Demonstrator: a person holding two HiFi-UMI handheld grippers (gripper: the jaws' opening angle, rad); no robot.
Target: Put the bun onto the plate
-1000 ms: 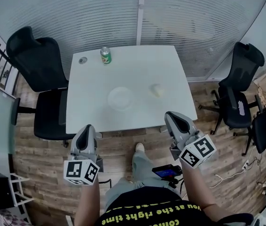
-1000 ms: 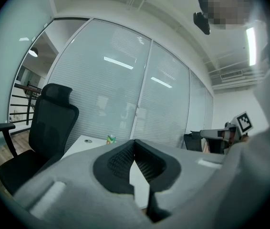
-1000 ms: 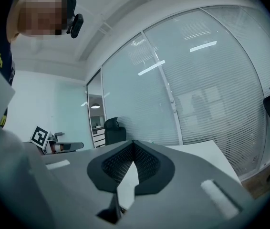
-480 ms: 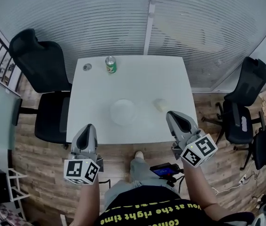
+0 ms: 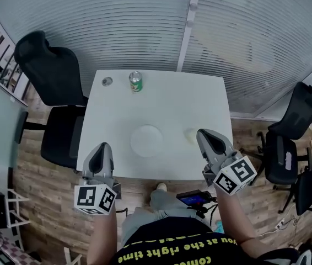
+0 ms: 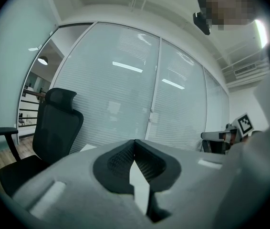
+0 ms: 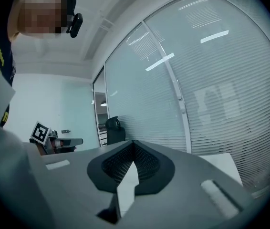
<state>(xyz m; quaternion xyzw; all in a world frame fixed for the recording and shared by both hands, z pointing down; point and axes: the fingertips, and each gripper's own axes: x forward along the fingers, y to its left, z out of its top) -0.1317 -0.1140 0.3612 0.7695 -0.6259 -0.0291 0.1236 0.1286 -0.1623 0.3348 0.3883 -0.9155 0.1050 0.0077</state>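
Note:
In the head view a pale round bun [image 5: 189,135] lies on the white table [image 5: 161,101] near its front right edge. A flat white plate [image 5: 146,138] sits to the bun's left, apart from it. My right gripper [image 5: 203,133] is held level at the table's front edge, its tip just right of the bun, jaws shut and empty. The left gripper [image 5: 103,147] hovers at the front left corner, also shut and empty. In the left gripper view the jaws [image 6: 135,143] meet at the tip; the right gripper view shows its jaws [image 7: 135,143] closed the same way.
A green can [image 5: 136,81] and a small round grey object [image 5: 107,81] stand at the table's far left. A black office chair [image 5: 51,76] sits left of the table, another [image 5: 305,109] to the right. Glass walls with blinds lie behind. A phone [image 5: 192,199] is at my waist.
The table has come nearer and lower in the head view. Both grippers now reach its front edge, still shut. The right tip now sits beside the bun.

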